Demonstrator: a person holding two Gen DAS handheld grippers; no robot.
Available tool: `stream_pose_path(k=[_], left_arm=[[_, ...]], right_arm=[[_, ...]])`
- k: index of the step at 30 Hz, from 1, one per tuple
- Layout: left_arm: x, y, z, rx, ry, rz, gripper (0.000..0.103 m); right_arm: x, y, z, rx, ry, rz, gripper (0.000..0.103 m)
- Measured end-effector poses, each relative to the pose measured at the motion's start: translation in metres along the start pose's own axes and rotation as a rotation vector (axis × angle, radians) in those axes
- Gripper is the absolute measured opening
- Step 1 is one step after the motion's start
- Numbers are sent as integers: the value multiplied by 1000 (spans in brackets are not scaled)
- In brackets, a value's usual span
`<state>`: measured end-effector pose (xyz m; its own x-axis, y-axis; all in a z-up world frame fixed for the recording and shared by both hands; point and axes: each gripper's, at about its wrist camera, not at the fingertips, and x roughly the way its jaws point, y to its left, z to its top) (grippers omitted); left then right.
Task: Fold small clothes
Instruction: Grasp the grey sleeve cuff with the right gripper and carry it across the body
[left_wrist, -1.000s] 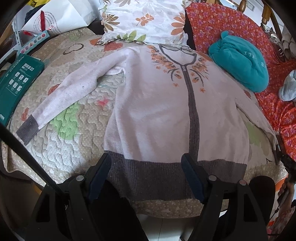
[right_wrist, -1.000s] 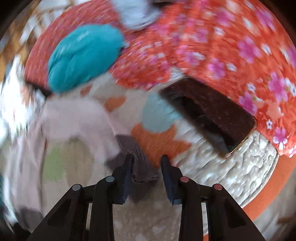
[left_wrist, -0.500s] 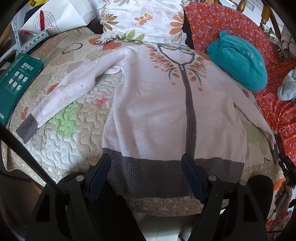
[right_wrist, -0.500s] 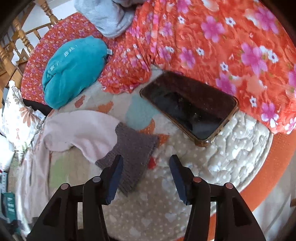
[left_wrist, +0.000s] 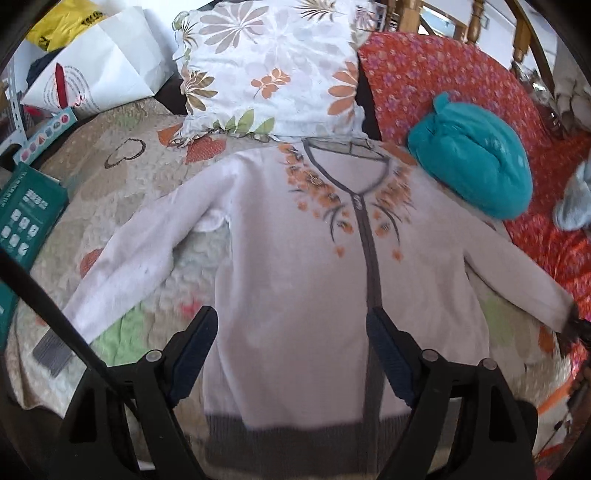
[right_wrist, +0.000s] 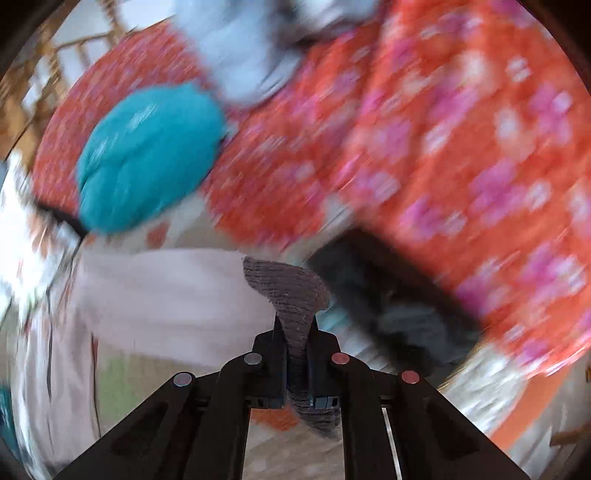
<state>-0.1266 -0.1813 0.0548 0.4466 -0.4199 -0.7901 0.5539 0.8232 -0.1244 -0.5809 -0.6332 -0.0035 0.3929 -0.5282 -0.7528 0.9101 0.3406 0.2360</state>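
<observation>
The cardigan (left_wrist: 295, 258) lies face up and spread flat on the quilt (left_wrist: 122, 192), collar toward the pillow (left_wrist: 269, 66), hem nearest the left wrist camera, both sleeves out to the sides; the left gripper (left_wrist: 291, 350) hangs over the lower body of it with its jaws wide apart and nothing between them; the right gripper (right_wrist: 295, 332) is pressed together on the grey cuff (right_wrist: 291, 291) of one sleeve, the knit bunched between the jaws and flaring out above them; that view is blurred, so the dark slab beside the cuff, probably a phone (right_wrist: 391, 299), is only roughly made out, and the teal bundle (right_wrist: 147, 155) and red blanket (right_wrist: 443, 147) lie beyond. The knit looks soft, light and limp; it should drape and drag rather than hold any shape, and the quilt will likely grip it, so a sleeve is best lifted clear before it is carried across the chest. The ribbed cuffs and hem band are thicker and give the surest hold; the other cuff (left_wrist: 50, 354) and the hem corners look like sensible places for the left gripper; a pinch mid-panel would probably only stretch the fabric.
</observation>
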Motion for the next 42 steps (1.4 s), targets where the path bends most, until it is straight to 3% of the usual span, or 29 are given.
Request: stream_pose_path(k=[4,7,14,17,20,24,26,31,34,35,37,39,40,42], left_arm=[[26,17,15,-40,4,-23,81],[40,31,24,-63,-17,-31,81],[53,77,28,-70,-67,20,81],[53,98,36,-110,-60,50,81],[42,123,44,-161,-109,96,81],[35,157,50,-271,-124,102,81],[34,175,51,-337,-117,80,81],[36,197,50,-438,-104,57,81],[36,200,52,-451,-105,53,81],[35,202,52,-454,-109,59,81],[31,208,52,-473,-122,77,81],[24,219,50,-510,-138,104,81],[21,225,48,-528,-145,114,81],[8,241,42,-573,-169,149,81]], right_arm=[[-16,2,35,36,-3,-33,8],[-25,47,48,-6,12,5,8],[-11,237,37,-220,94,209,8],[6,340,9,-317,148,330,8],[35,451,-37,-401,243,460,8],[66,550,-104,-468,366,565,8],[77,586,-135,-517,399,570,8],[102,633,-189,-647,421,528,8],[114,652,-214,-763,426,481,19],[113,653,-214,-772,431,489,24],[102,660,-214,-773,457,600,27],[84,661,-210,-776,448,683,37],[76,661,-208,-787,429,693,48],[58,659,-212,-833,386,691,52]])
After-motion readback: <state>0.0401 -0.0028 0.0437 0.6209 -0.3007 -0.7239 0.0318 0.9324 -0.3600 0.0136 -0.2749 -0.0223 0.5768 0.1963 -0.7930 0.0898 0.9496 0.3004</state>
